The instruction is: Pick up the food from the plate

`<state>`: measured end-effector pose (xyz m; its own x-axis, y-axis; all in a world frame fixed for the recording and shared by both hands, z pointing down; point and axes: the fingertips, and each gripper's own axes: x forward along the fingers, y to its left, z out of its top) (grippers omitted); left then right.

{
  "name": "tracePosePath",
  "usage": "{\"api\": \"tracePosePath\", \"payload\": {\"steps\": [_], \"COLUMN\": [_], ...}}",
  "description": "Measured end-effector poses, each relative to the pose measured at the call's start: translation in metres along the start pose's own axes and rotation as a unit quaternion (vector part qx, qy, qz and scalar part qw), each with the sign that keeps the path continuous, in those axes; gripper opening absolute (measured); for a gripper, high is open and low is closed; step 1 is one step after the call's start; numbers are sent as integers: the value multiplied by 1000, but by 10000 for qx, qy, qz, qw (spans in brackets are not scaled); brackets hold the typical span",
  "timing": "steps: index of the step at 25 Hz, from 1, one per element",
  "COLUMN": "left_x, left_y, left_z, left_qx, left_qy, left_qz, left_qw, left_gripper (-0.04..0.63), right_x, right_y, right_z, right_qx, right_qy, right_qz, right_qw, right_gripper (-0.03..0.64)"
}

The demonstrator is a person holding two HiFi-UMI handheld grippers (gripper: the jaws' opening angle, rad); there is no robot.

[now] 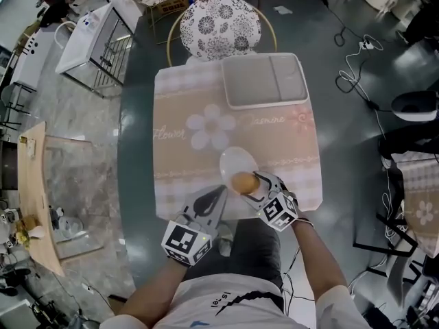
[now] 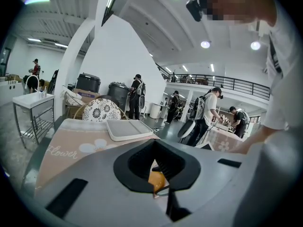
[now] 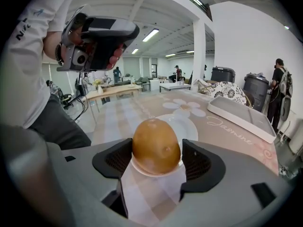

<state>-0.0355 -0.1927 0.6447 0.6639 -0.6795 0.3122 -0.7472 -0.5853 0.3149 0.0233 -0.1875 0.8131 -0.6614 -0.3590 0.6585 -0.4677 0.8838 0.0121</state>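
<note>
Brown potato (image 3: 156,145) sits between your right gripper's (image 3: 156,161) wide jaws; the head view hides this. Your left gripper (image 1: 221,192) is closed, empty.

Bare tablecloth (image 1: 180,157) between plate (image 1: 232,160) and tray (image 1: 264,81)

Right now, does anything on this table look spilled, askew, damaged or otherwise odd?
Nothing stands out. The brown, potato-like food sits whole on the white plate, toward its near rim rather than its centre. The patterned cloth lies flat, the tray at the far end looks level, and no spill shows.
</note>
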Motion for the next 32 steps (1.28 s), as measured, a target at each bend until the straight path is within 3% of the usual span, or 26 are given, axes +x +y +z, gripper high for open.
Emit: {"api": "tracePosePath", "payload": {"steps": [5,10,17,32], "left_x": [-3,-11,-29,-65], "left_y": [5,3,-12,-59], "left_z": [1,7,36,103], "left_qx": [-3,-33,-36,168], "left_qy": [-44,-48,-106,-438], "left_qz": [63,111,102,-26], "left_qw": [10000,9999,9999,9989], "left_gripper": [5,5,5,5], "right_x": [4,-11,-54,-148], "right_y": [0,-2,-3,7], "right_z": [-3,10,60,154], "right_qx": [-126,112,630,905], "right_qy": [134,4,-434,-1143], "right_qz": [58,15,-265,-697], "right_qw": [9998,9999,9967,9869], "right_gripper": [304,304,304,304]}}
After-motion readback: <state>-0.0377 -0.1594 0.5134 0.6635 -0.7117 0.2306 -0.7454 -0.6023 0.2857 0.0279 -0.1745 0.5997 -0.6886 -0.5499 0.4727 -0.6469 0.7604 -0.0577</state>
